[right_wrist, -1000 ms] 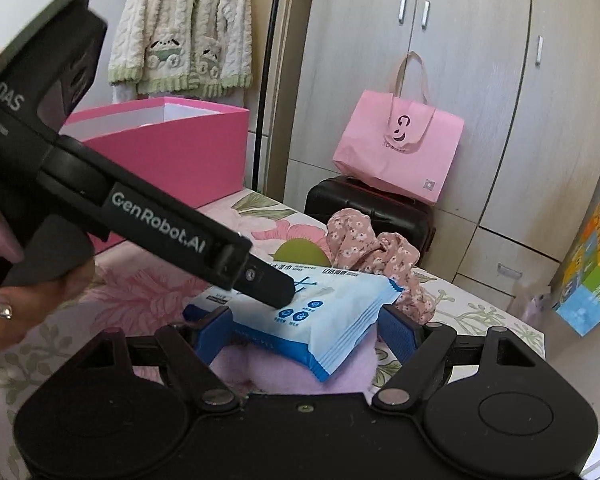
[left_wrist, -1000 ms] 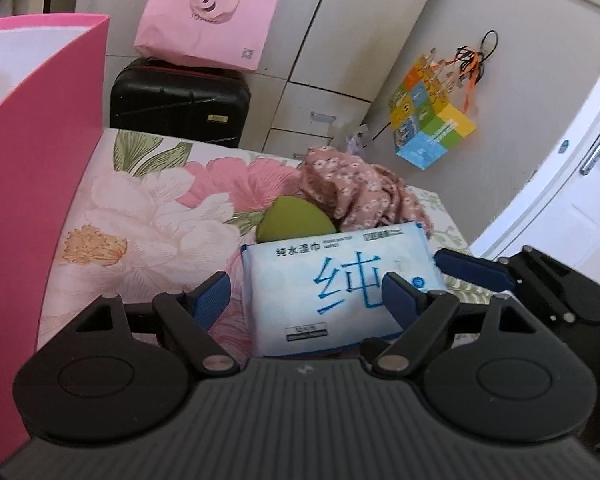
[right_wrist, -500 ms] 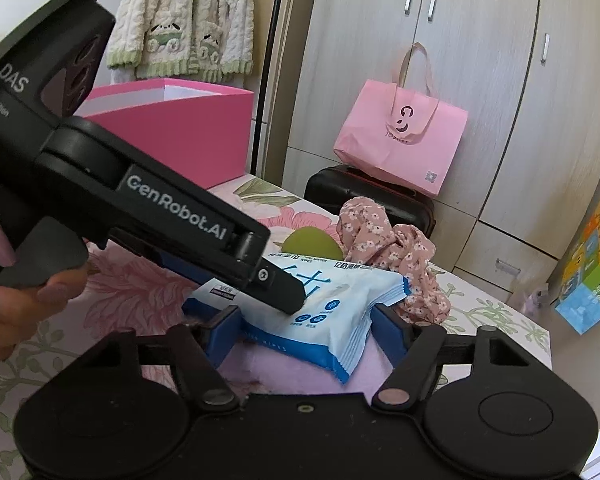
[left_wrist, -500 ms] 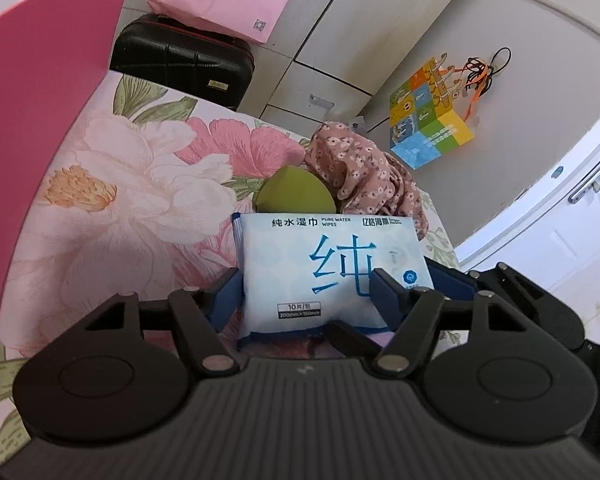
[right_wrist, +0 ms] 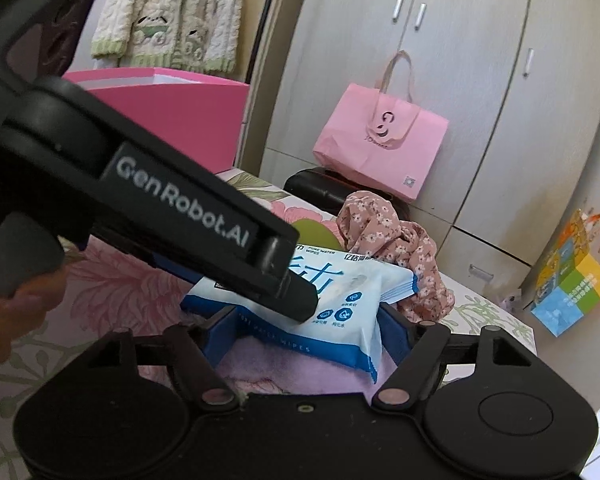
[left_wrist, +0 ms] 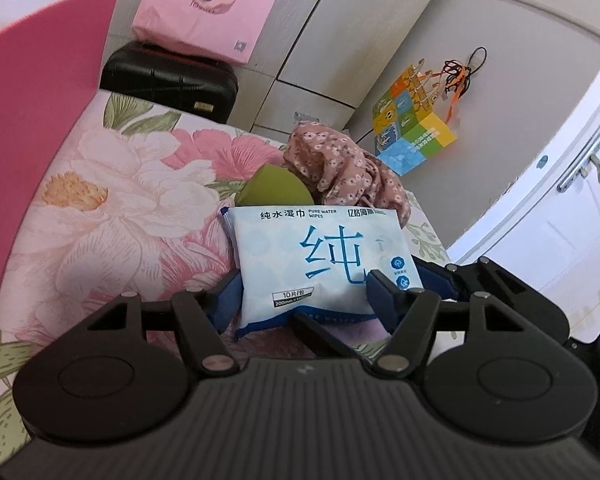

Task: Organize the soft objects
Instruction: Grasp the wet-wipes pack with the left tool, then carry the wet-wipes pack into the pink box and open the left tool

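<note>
**1. Change of state.** One second ago the jaws of my left gripper (left_wrist: 308,296) stood wide on either side of the pale blue plastic pack of wet wipes (left_wrist: 320,264). They have since narrowed onto it and are closing at this moment. The pack is now between the blue pads (left_wrist: 380,292), and both pads appear to touch its short sides. I judge from this that the pick-up of the pack is under way and that its placement has not begun.

**2. Location of the task item.** The pack lies at the near right of the floral bedspread (left_wrist: 120,200). It sits just in front of an olive-green rounded soft object (left_wrist: 276,188) and a crumpled pink flower-print cloth (left_wrist: 340,168). Under it, the right wrist view shows a lilac fluffy cloth (right_wrist: 268,368). The tall pink box (left_wrist: 40,140) stands at the far left, well apart from the pack.

**3. Tool state.**
- Left gripper: part-way shut and pinching the pack.
- Right gripper (right_wrist: 308,336): its jaws are opening. The pack and the lilac cloth lie between them. I cannot tell whether its pads touch either item.
</note>
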